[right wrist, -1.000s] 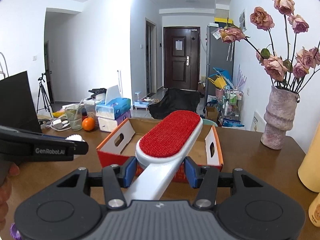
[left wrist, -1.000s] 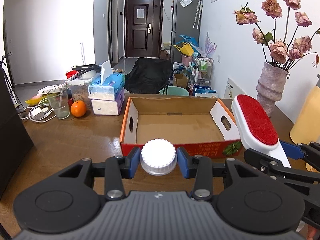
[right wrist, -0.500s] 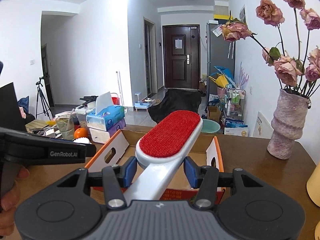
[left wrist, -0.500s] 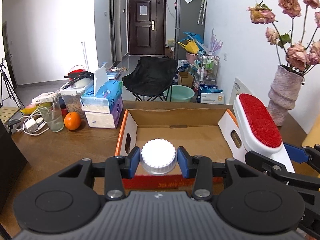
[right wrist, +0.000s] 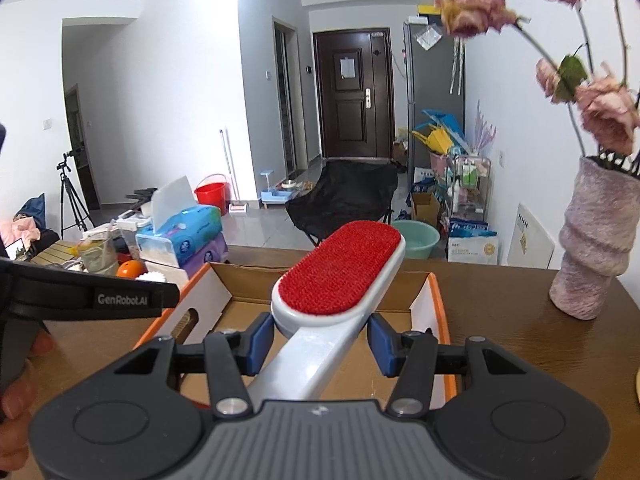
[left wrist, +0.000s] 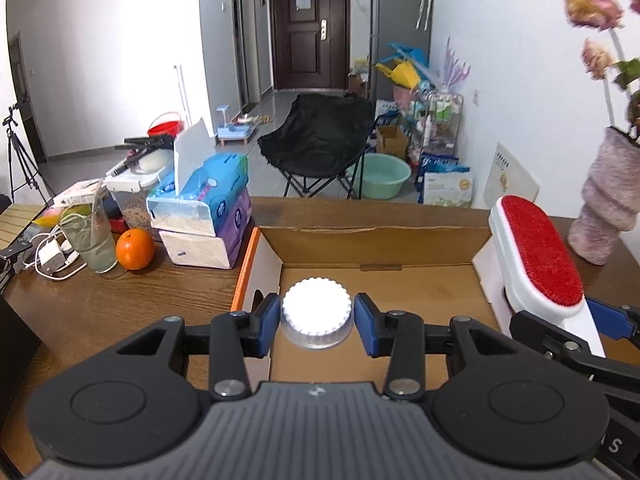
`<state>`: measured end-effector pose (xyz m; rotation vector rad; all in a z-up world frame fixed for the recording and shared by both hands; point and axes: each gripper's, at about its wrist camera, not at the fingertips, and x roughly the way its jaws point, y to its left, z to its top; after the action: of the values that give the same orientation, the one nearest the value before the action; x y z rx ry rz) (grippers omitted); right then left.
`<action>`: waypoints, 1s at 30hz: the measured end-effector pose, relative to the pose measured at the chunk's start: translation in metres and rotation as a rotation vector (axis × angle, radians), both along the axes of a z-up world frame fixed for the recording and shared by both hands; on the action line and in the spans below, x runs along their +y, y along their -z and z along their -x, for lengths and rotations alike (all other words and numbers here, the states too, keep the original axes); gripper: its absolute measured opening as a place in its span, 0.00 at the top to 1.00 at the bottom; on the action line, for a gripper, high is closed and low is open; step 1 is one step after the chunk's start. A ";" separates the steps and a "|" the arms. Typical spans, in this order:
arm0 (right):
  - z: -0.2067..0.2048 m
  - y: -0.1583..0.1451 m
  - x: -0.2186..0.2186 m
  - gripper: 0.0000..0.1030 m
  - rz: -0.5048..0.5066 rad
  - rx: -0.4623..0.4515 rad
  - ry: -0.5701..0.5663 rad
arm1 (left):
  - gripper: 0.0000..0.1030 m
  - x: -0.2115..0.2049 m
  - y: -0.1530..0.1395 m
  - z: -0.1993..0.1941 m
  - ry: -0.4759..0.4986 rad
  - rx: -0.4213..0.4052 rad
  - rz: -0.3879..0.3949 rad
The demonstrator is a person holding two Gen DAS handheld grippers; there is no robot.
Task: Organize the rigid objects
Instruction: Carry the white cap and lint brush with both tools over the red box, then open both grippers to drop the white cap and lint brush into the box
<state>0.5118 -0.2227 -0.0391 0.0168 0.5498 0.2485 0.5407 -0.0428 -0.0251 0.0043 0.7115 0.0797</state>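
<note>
While over box: my left tool (left wrist: 318,320) clamps the white-capped jar (left wrist: 317,314) directly above the cardboard box (left wrist: 420,292).
Right tool (right wrist: 320,342): grips the lint brush (right wrist: 340,270), long axis pointing across the box.

Brown wooden table (left wrist: 100,304), glossy, running to a far edge. At the middle, an open cardboard box (left wrist: 384,236) with orange rims and white end flaps, resting flat. To the left of the box, two tissue packs stacked (left wrist: 204,216), just beside an orange (left wrist: 135,249). Left of the orange, a glass (left wrist: 93,240) with a straw, then white chargers and cables (left wrist: 50,258). Behind the glass, a clear lidded tub (left wrist: 134,188). At the far right, a ribbed pinkish vase (left wrist: 608,204) with dried roses, well apart from the box.
</note>
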 end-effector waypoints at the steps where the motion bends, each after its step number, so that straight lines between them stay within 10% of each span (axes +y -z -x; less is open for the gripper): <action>1: -0.006 0.003 0.000 0.51 -0.002 0.007 0.000 | 0.59 0.000 0.003 -0.006 -0.002 0.010 0.000; 26: -0.101 0.070 0.012 0.50 0.056 0.169 0.042 | 0.59 0.014 0.078 -0.076 -0.043 0.158 -0.010; 28: -0.103 0.072 0.012 0.49 0.054 0.175 0.048 | 0.38 0.013 0.080 -0.076 -0.036 0.159 -0.008; 30: -0.101 0.070 0.009 0.26 0.047 0.166 0.055 | 0.08 0.013 0.078 -0.072 -0.034 0.125 -0.001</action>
<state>0.6126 -0.2139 -0.1088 0.0073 0.7193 0.1810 0.6129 -0.0295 -0.1033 -0.0017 0.8366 0.1134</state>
